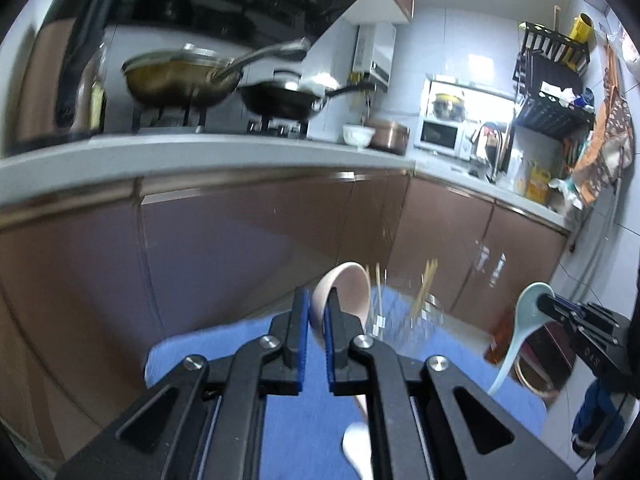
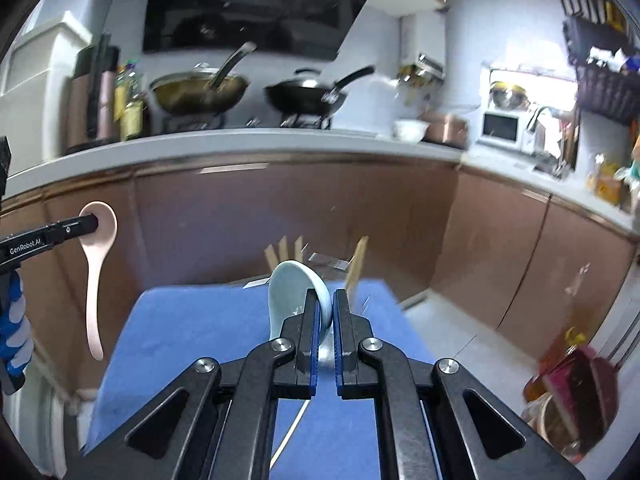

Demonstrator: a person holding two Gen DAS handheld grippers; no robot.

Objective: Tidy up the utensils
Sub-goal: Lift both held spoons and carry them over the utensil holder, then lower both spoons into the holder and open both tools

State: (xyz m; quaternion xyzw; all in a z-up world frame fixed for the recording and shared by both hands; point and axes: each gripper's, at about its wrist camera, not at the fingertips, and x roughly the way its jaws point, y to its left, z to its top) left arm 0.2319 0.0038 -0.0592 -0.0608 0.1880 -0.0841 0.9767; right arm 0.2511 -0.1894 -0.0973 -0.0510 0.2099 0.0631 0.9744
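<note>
Above the blue-clothed worktop (image 1: 224, 364), the left wrist view shows the left hand-held gripper (image 1: 317, 316) pinching the bowl of a pale pink ceramic spoon (image 1: 344, 288), handle hanging down. Just beyond stands a clear glass jar (image 1: 424, 316) holding wooden chopsticks (image 1: 426, 286). A white ceramic spoon (image 1: 356, 448) lies on the cloth. At the right edge, the right hand-held gripper (image 1: 554, 308) grips a light blue ceramic spoon (image 1: 524, 320).

Over the same cloth, the right wrist view shows that gripper clamped on the blue spoon's bowl, the jar behind it and the pink spoon to the left. To do this well, I would bring each handle over the jar mouth, lower it among the chopsticks, then release.
</note>
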